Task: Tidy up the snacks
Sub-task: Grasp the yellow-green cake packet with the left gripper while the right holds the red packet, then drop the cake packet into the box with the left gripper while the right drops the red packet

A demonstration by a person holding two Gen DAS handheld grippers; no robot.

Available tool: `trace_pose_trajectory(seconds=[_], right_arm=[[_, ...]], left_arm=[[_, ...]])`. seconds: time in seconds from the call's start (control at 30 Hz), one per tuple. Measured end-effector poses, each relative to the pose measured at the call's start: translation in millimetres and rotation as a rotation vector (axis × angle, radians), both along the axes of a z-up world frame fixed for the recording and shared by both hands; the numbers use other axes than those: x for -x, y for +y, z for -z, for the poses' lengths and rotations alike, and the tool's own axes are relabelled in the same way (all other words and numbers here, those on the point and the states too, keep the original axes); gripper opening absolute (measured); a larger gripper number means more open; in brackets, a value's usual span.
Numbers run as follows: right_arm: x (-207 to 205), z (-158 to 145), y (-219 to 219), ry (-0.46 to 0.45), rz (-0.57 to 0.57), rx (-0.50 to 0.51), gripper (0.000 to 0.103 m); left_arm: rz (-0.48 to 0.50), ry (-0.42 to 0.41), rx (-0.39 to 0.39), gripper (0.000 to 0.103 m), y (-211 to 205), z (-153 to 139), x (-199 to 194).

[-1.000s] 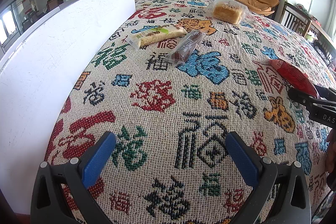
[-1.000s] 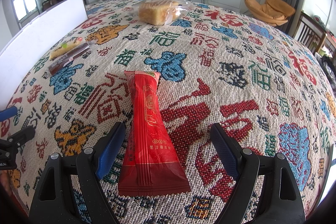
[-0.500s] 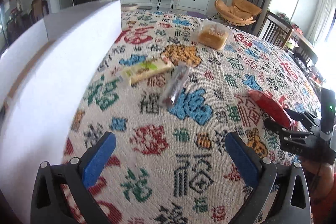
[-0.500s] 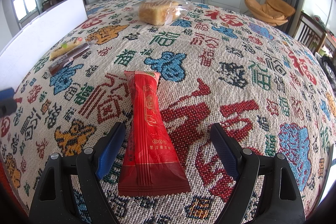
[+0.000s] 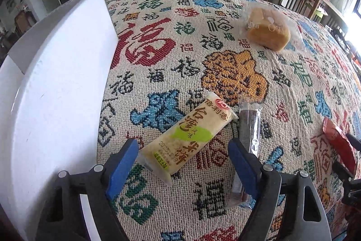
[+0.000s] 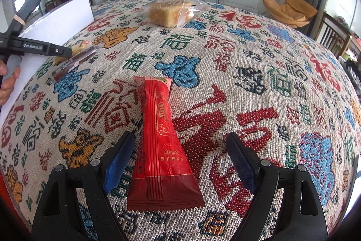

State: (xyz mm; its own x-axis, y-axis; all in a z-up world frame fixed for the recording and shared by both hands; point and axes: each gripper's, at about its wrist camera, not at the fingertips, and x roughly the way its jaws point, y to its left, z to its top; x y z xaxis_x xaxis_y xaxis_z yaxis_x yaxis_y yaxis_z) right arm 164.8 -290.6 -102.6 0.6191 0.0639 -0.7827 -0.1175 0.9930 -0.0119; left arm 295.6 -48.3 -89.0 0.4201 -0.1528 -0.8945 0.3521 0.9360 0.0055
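A cream and green rice cracker pack [image 5: 187, 134] lies at a slant on the patterned tablecloth [image 5: 225, 73]. My left gripper [image 5: 181, 164] straddles its near end with its jaws closing; the blue pads are beside the pack and do not press on it. A dark brown bar in a clear wrapper [image 5: 249, 128] lies just outside the right finger. A long red packet [image 6: 162, 139] lies between the open jaws of my right gripper [image 6: 180, 157], untouched. A bagged loaf of bread [image 6: 169, 11] sits farther back.
A tall white board [image 5: 56, 83] stands along the table's left side, close to my left gripper. A person's hand [image 6: 8, 83] holds the left gripper's handle. Chairs [image 6: 334, 35] stand beyond the table's right edge.
My left gripper has moved forward over the table to the cream pack, which now lies between its jaws, and the jaws have narrowed. The right gripper and the red packet have not moved.
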Motion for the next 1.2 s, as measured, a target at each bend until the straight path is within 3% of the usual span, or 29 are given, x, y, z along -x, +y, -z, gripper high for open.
trace_pose_trajectory(seconds=[0.07,0.13,0.17,0.2,0.33,0.5,0.7,0.73,0.8,0.83,0.9,1.03,1.2], right_arm=[[0,0,-1,0.0,0.0,0.0,0.085],[0,0,0,0.0,0.0,0.0,0.085],[0,0,0,0.0,0.0,-0.001,0.085],[0,0,-1,0.0,0.0,-0.001,0.086],[0,1,-1,0.0,-0.002,-0.006,0.086],[-7,1,-1,0.023,-0.024,-0.027,0.091],[-49,-8,14,0.212,-0.107,-0.012,0.088],[-54,-8,18,0.226,-0.125,0.003,0.084],[-61,-11,25,0.234,-0.141,0.042,0.052],[-64,-14,28,0.246,-0.146,0.045,0.015],[-67,-20,31,0.263,-0.136,0.025,0.016],[-66,-62,58,0.193,-0.184,-0.073,0.015],[-58,-144,160,0.075,-0.377,-0.303,0.015]], left_arm=[[0.045,-0.012,-0.049,0.076,-10,7,0],[0.07,-0.011,0.003,0.052,-10,5,1],[0.052,-0.004,0.021,0.031,-9,2,0],[0.02,0.0,0.007,0.029,-7,1,0],[-0.054,0.007,0.09,0.029,8,-8,22],[-0.076,-0.039,0.225,0.029,24,-43,85],[-0.103,-0.109,0.331,0.029,56,-97,141],[-0.115,-0.117,0.344,0.029,64,-105,147],[-0.149,-0.137,0.361,0.029,86,-122,155],[-0.167,-0.146,0.368,0.029,100,-130,160],[-0.215,-0.173,0.357,0.029,129,-143,166],[-0.36,-0.215,0.287,0.029,199,-154,166],[-0.53,-0.195,0.243,0.029,268,-137,163]])
